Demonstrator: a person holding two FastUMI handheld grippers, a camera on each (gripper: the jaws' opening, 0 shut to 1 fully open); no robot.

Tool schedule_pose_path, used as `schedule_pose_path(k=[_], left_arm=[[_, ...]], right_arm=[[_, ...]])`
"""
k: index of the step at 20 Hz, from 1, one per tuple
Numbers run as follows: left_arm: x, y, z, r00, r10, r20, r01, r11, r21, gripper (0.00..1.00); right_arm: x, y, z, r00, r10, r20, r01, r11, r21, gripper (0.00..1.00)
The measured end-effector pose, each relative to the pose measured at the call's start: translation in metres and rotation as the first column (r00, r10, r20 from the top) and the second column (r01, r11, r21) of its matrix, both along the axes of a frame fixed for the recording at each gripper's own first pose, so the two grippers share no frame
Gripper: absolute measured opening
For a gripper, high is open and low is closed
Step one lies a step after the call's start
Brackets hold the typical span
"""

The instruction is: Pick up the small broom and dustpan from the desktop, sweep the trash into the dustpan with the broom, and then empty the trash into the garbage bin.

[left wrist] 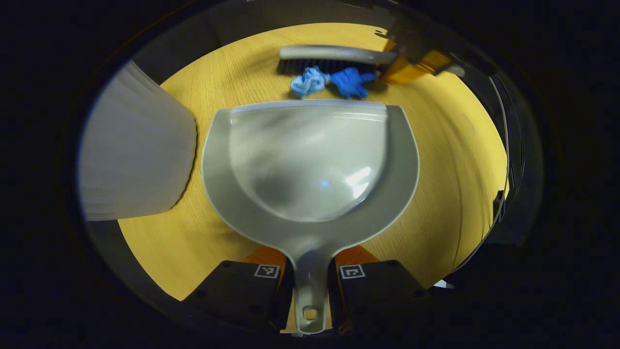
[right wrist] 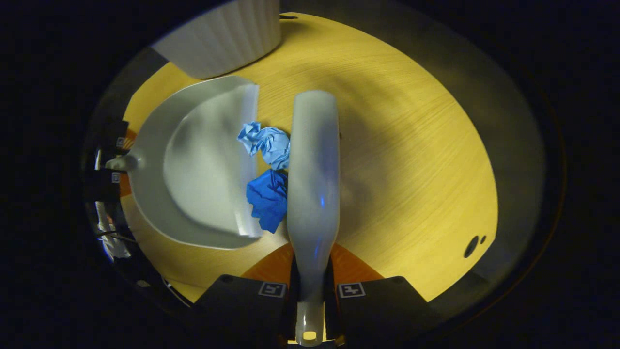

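Note:
My left gripper (left wrist: 310, 278) is shut on the handle of the grey dustpan (left wrist: 310, 160), which lies flat on the yellow table with its lip facing away. Just past the lip lie two crumpled paper balls, a light blue one (left wrist: 308, 81) and a dark blue one (left wrist: 349, 81). Behind them the grey broom (left wrist: 334, 54) stands with its dark bristles on the table, held by the other gripper (left wrist: 411, 58). In the right gripper view, my right gripper (right wrist: 311, 286) is shut on the broom handle (right wrist: 312, 179); the light blue paper (right wrist: 269, 143) and dark blue paper (right wrist: 267, 198) lie between broom and dustpan (right wrist: 203, 165).
A white ribbed garbage bin (left wrist: 135, 150) stands on the table to the left of the dustpan, also seen as the bin (right wrist: 227, 34) at the top of the right gripper view. Open yellow tabletop (right wrist: 411, 160) stretches to the broom's right. The table's rounded edge is near.

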State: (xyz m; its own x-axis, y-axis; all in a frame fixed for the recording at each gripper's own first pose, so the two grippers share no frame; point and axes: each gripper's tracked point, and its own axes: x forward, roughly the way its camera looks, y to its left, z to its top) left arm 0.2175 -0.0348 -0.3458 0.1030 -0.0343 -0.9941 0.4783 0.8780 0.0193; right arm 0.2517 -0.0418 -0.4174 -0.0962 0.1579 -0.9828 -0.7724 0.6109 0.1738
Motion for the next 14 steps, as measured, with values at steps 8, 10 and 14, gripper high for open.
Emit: schedule_pose_path(k=[8, 10, 14], left_arm=[[0.003, -0.011, -0.003, 0.998, 0.022, 0.051, -0.018, 0.996, -0.087, 0.29], [0.004, -0.018, -0.005, 0.995, 0.074, 0.064, -0.064, 0.988, -0.14, 0.29], [0.007, -0.022, -0.005, 0.98, 0.146, 0.134, -0.117, 0.972, -0.206, 0.29]], right_arm=[[-0.024, -0.004, 0.01, 0.993, -0.11, -0.043, 0.114, 0.989, 0.093, 0.28], [-0.009, -0.008, 0.013, 0.991, -0.132, -0.016, 0.133, 0.986, 0.104, 0.24], [0.017, -0.032, 0.026, 0.957, -0.29, -0.003, 0.287, 0.945, 0.154, 0.24]])
